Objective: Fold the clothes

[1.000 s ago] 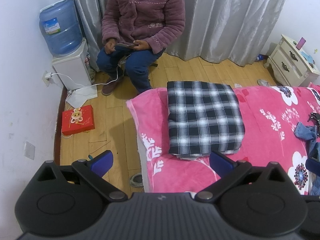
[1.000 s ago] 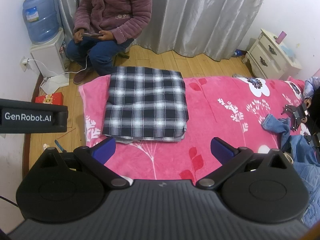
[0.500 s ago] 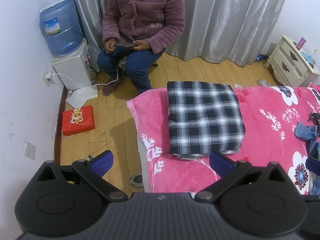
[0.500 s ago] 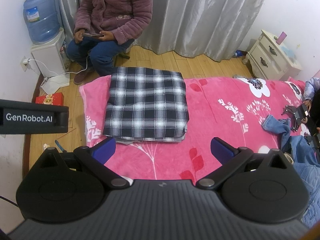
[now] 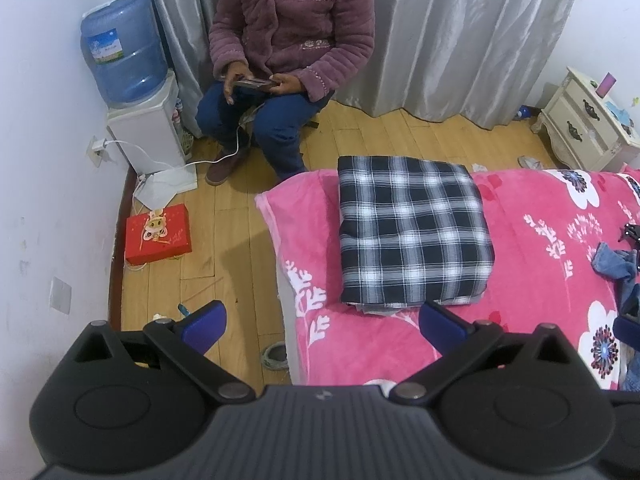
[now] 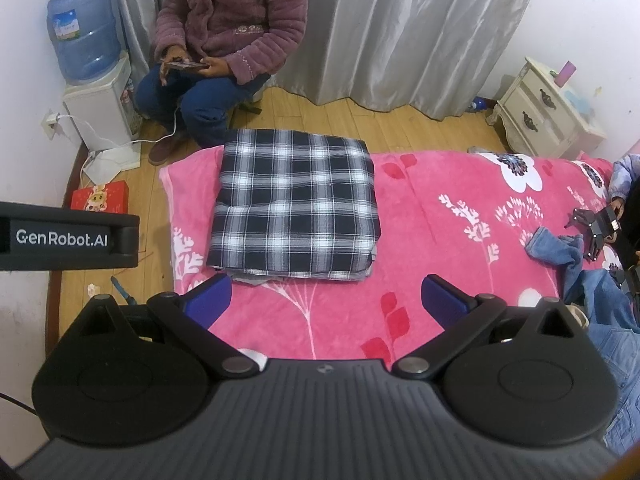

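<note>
Pink fleece with white flowers is covering the bed (image 5: 540, 264), which is filling the right half of the left wrist view. A folded plaid shirt (image 5: 412, 232) is lying flat on it at frame centre, near the bed's left edge, with a grey layer peeking out under its near edge. The left gripper (image 5: 322, 320) is hovering at the bottom of the frame with its blue fingers (image 5: 204, 322) spread wide and holding nothing; the left finger is hanging over the wood floor (image 5: 240, 264), the right one just below the shirt's near right corner. A seated person (image 5: 288, 52) is holding a phone at top centre, beside a water dispenser (image 5: 132, 92) at upper left. A red box (image 5: 158, 234) is lying on the floor at left, and a nightstand (image 5: 588, 128) is standing at upper right. Jeans (image 5: 612, 262) are bunching at the right edge.

In the right wrist view, the shirt (image 6: 296, 208) is sitting left of centre on the bed (image 6: 440, 240). The right gripper (image 6: 326, 298) is gaping wide at the bottom and gripping nothing, its left finger (image 6: 210, 300) just below the shirt's near left corner, not visibly touching. The jeans (image 6: 592, 292) are piling at the right edge, another gripper (image 6: 596, 228) lying beside them. The left gripper's body (image 6: 68, 240) is entering from the left edge.
</note>
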